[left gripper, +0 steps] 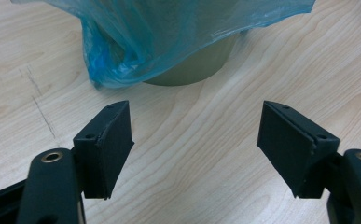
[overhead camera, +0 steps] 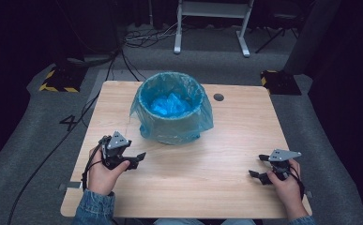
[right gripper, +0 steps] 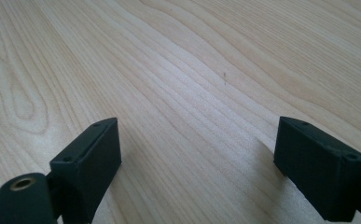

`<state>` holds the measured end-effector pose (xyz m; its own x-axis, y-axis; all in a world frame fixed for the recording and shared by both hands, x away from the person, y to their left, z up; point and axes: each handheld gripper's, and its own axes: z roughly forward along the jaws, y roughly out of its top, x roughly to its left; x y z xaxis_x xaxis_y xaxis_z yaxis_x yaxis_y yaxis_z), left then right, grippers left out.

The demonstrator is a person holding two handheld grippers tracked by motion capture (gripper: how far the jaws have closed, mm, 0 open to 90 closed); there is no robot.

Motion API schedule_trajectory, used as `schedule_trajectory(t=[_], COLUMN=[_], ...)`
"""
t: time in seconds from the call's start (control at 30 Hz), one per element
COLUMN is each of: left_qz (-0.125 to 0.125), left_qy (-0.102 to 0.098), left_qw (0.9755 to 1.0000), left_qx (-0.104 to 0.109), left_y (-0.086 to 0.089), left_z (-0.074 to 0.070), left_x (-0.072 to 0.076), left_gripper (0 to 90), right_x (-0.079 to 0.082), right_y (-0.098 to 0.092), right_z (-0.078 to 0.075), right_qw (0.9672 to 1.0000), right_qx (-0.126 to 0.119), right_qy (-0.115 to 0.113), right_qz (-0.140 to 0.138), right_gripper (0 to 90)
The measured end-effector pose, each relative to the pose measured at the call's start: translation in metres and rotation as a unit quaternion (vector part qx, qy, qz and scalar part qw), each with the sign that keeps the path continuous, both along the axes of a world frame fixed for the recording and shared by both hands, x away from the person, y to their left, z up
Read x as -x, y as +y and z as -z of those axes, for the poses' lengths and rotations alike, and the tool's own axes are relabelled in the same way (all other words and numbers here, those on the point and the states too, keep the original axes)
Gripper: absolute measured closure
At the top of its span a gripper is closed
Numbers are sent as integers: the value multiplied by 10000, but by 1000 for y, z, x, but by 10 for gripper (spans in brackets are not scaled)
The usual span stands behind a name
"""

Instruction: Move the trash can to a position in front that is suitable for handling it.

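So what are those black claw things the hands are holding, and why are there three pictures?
Those are hand-held grabbing tools. A person holds the left gripper and the right gripper, each with two black jaws. One picture comes from a camera above the light wooden table. The other two come from little cameras riding on each gripper, looking along its jaws. On the table stands a round bin lined with a blue plastic bag, nearest the left gripper. Both grippers are open and hold nothing.
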<state>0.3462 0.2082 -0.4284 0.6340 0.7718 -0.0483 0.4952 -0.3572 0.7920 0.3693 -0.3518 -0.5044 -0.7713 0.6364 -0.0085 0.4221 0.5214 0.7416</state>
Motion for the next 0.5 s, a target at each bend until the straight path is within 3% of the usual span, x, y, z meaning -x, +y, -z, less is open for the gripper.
schedule_trajectory(t=[0.2,0.5], left_qz=[-44,31], left_qy=[-215,-449], left_qw=[9996,9989], left_qx=[165,146], left_y=[2,-1], left_z=[-17,-38], left_x=[-3,-12], left_gripper=[254,249], right_x=[0,0], right_y=[0,0], right_z=[0,0], right_qw=[10000,10000], right_qx=[-5,0], right_qy=[11,-2], right_qz=[2,-1], right_gripper=[144,144])
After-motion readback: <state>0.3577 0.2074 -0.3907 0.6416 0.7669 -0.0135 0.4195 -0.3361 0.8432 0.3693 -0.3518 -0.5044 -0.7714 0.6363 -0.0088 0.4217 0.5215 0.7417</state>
